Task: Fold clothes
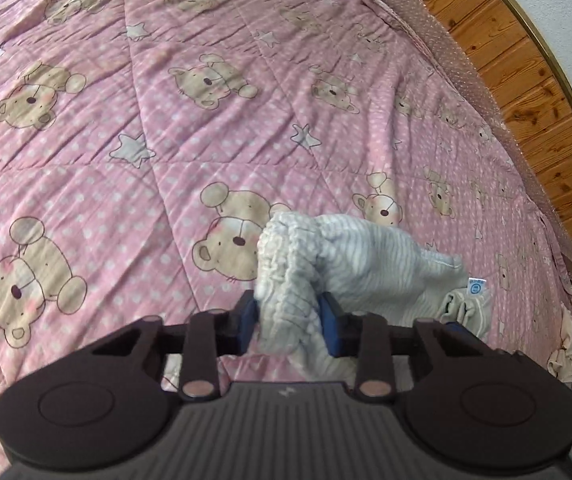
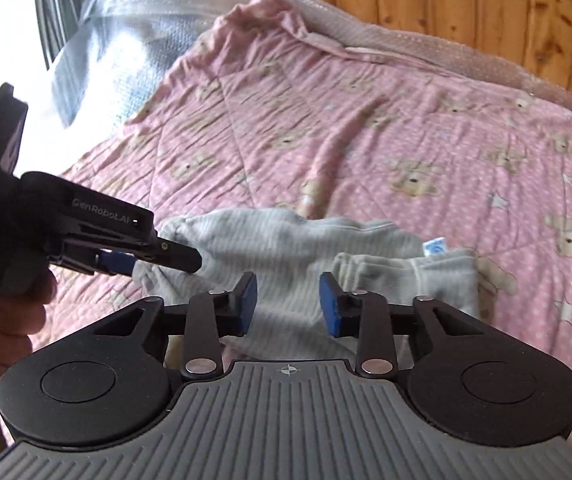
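A light grey ribbed garment (image 1: 370, 260) lies bunched on the pink bear-print quilt (image 1: 134, 128). My left gripper (image 1: 289, 320) is shut on a thick gathered edge of it, and fabric fills the gap between the blue pads (image 1: 248, 326). In the right wrist view the garment (image 2: 286, 244) spreads across the quilt, with a small blue-and-white label (image 2: 436, 246) at its right end. The left gripper (image 2: 156, 265) pinches its left end there. My right gripper (image 2: 289, 306) hovers just over the garment's middle, jaws apart, with nothing between the pads.
The quilt (image 2: 406, 112) covers the bed up to a wooden headboard (image 2: 466, 8) lined with bubble wrap (image 2: 386, 40). A person's hand (image 2: 2, 312) holds the left gripper. A beige cloth (image 1: 566, 344) hangs at the bed's right edge. A pale blue sheet (image 2: 118, 52) lies at the far left.
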A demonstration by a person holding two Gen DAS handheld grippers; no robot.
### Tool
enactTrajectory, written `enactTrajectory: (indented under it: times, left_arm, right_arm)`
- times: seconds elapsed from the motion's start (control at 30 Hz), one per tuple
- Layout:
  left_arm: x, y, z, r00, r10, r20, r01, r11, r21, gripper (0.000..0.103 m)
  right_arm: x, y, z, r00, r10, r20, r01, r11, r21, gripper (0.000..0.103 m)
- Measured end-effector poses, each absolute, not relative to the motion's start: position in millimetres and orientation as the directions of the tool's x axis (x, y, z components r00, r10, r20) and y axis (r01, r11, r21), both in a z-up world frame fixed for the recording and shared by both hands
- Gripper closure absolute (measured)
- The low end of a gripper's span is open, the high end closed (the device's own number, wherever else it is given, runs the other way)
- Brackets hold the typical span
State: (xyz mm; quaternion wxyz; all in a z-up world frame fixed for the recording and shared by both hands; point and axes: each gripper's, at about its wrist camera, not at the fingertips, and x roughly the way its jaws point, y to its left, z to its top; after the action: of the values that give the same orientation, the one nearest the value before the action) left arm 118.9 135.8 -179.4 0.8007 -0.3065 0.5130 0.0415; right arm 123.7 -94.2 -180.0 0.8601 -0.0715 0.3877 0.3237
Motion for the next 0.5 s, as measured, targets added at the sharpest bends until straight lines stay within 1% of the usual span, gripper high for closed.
enactTrajectory:
  times: [0.07,0.13,0.17,0.2,0.33,0.43,0.47,0.5]
  left_arm:
    - [116.5,135.6,-177.9,0.476,-0.245,-0.844,-0.379,0.809,-0.449,0.078]
    - [114.7,131.6,-172.2,0.487,-0.244,-0.839,-0.363,0.817,-0.448,0.079]
    - [113.8,129.0,-168.2,0.493,-0.240,-0.836,-0.354,0.822,-0.446,0.080]
    - [113.6,124.5,-160.9,0.503,-0.235,-0.831,-0.341,0.830,-0.441,0.080]
    - [118.6,88.2,-119.5,0.547,-0.217,-0.809,-0.271,0.868,-0.416,0.080]
    - [133.6,35.2,-98.3,0.558,-0.277,-0.782,-0.162,0.888,-0.430,0.079]
    - [139.6,15.7,-92.7,0.557,-0.302,-0.773,-0.119,0.893,-0.434,0.076]
    - [145.5,-1.7,-92.8,0.541,-0.331,-0.773,-0.078,0.896,-0.438,0.074]
  right_arm:
    - [130.8,-81.4,-203.0,0.452,0.447,-0.772,-0.610,0.786,0.098,0.071]
    - [126.0,-82.3,-207.4,0.465,0.460,-0.756,-0.621,0.779,0.092,0.069]
    - [127.9,-85.0,-204.9,0.450,0.469,-0.760,-0.617,0.778,0.115,0.069]
    - [131.0,-93.1,-199.2,0.439,0.492,-0.752,-0.599,0.784,0.164,0.070]
    - [143.7,-149.3,-180.0,0.456,0.604,-0.653,-0.445,0.791,0.420,0.070]
    - [157.0,-200.5,-179.8,0.487,0.657,-0.575,-0.277,0.741,0.612,0.068]
    - [161.5,-216.9,-185.6,0.496,0.674,-0.548,-0.211,0.705,0.677,0.067]
    - [166.0,-232.4,-197.7,0.500,0.693,-0.520,-0.135,0.656,0.743,0.064]
